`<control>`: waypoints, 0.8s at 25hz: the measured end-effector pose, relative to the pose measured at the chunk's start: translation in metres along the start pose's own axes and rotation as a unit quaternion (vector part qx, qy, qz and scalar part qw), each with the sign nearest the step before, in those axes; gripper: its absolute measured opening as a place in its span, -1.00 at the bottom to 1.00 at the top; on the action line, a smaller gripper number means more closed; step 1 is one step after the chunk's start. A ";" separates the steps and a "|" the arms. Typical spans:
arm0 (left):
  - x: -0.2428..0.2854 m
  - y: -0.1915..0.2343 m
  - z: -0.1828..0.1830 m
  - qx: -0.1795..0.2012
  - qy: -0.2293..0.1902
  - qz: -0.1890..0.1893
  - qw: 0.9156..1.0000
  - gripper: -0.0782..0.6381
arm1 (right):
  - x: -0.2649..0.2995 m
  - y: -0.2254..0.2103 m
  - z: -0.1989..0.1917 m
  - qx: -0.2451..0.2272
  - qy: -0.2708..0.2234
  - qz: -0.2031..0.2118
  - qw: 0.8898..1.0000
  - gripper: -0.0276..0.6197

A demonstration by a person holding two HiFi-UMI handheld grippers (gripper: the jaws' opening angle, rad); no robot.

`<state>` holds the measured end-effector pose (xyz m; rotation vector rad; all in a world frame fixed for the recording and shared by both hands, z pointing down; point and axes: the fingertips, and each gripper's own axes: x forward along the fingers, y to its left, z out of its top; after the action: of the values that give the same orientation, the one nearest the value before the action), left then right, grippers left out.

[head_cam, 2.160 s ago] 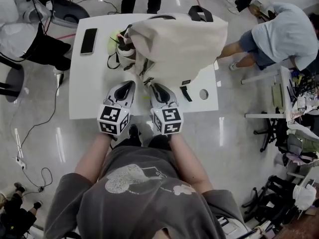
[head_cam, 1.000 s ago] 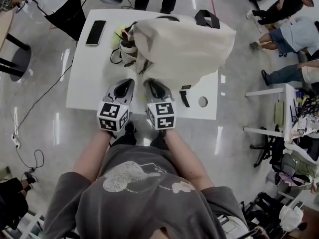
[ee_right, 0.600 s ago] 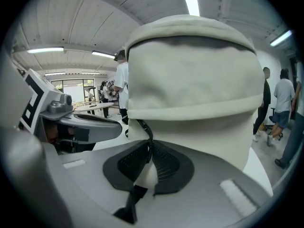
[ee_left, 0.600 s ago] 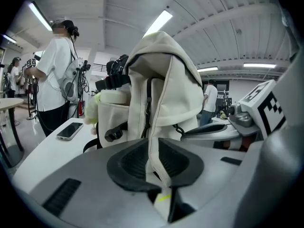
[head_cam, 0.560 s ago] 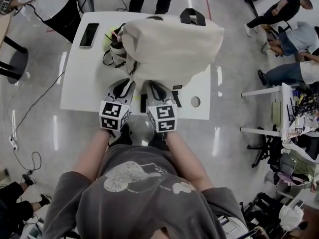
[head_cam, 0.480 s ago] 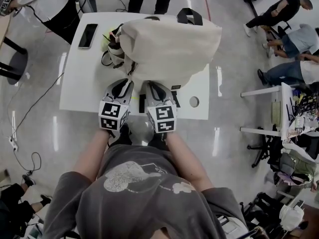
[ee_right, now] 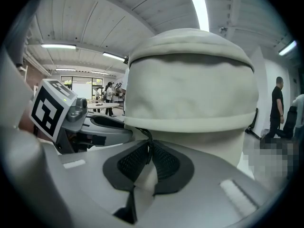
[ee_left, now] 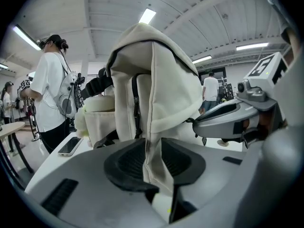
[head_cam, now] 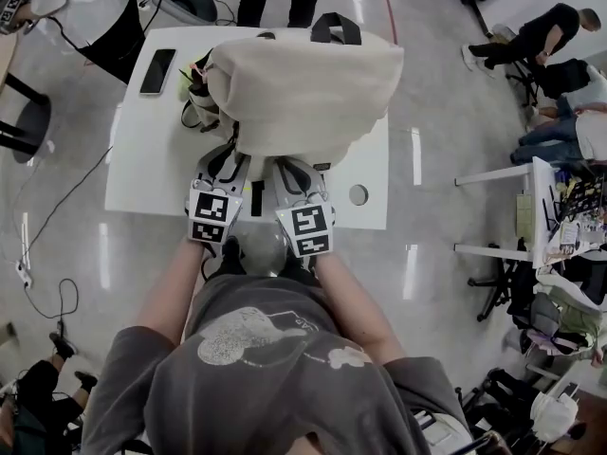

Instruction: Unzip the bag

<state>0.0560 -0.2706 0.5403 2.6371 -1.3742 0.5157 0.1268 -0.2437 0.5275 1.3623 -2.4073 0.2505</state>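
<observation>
Canvas, cream and soft, makes up the bag (head_cam: 303, 93), a rounded backpack with black zip lines (ee_left: 136, 108) running down its folds and a black webbing handle (head_cam: 334, 27) on top. It stands on the white desk (head_cam: 142, 169), close to the near edge, right in front of both my claws. My left claw (ee_left: 154, 163) has just been opening and stands released, a hanging fold of the bag's cloth loose between its ribbed black pads. My right claw (ee_right: 149, 163) is clenched on the bag, pinching cloth and a thin dark cord. Black-and-white square markers cover the cube (head_cam: 211, 216) on each claw. A dark phone (head_cam: 157, 71) lies flat near the desk's far left corner.
</observation>
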 end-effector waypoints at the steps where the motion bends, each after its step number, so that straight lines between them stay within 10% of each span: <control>1: 0.001 0.000 0.001 0.002 0.000 0.003 1.000 -0.53 | 0.000 0.000 0.000 -0.001 -0.001 0.002 1.000 -0.82; 20: -0.010 -0.006 0.005 -0.051 -0.006 0.017 0.999 -0.69 | -0.014 -0.022 0.000 -0.043 -0.022 0.019 0.999 -0.82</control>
<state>0.0569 -0.2602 0.5321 2.5449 -1.4115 0.4221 0.1522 -0.2436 0.5215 1.2982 -2.4521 0.1254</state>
